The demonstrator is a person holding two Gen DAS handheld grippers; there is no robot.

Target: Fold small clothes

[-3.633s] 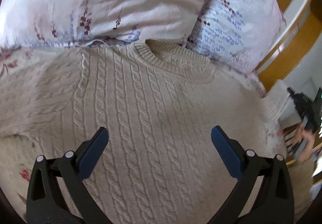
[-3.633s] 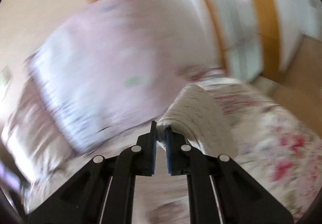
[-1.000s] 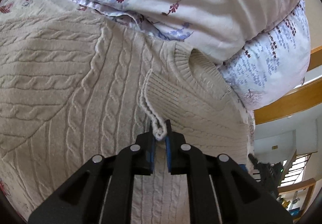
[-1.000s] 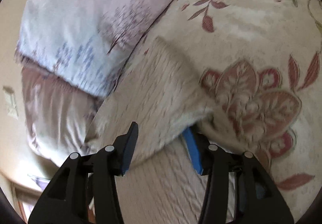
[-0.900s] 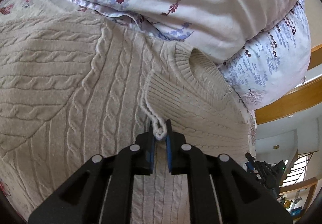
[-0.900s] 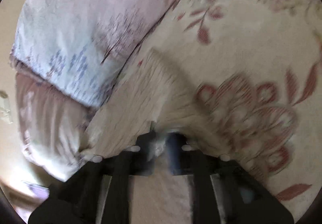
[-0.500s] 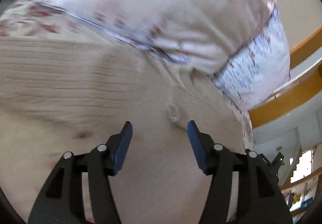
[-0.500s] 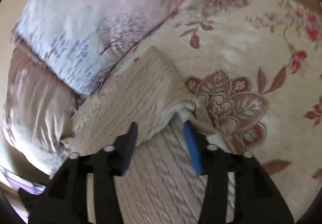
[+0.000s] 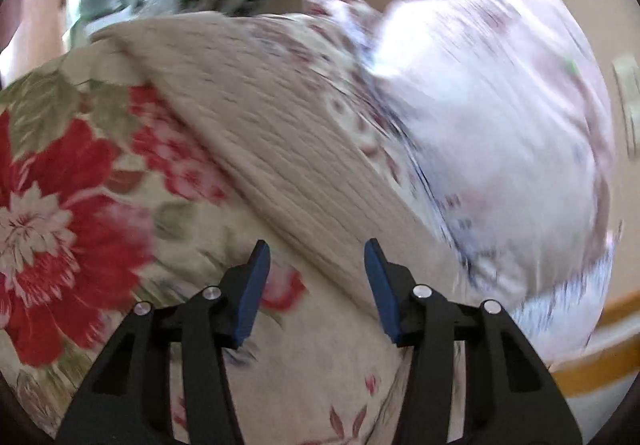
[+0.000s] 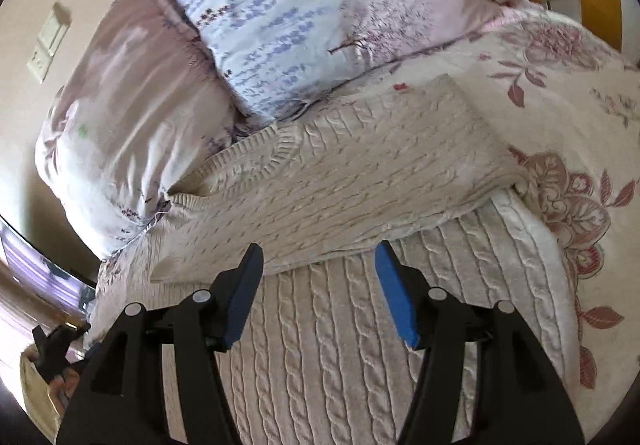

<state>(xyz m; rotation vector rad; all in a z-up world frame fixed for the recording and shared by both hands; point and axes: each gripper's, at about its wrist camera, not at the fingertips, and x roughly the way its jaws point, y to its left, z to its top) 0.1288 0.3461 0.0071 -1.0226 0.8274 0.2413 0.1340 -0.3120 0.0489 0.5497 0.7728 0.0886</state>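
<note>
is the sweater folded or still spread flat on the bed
Partly folded. In the right wrist view a sleeve lies doubled across the sweater below the collar; the lower body lies flat.

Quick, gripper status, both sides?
Left gripper: open, holding nothing, jaws just closing slightly.
Right gripper: open, just opening, holding nothing, above the sweater.

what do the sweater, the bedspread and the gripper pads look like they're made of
Sweater: chunky cream knit, likely wool or acrylic; raised cable ropes and a ribbed collar show, matte surface.
Bedspread: thin woven cloth, probably cotton, printed with red-pink flowers; it lies flat with soft creases.
Pads: smooth blue strips, probably rubber or foam, on black matte plastic fingers.
</note>
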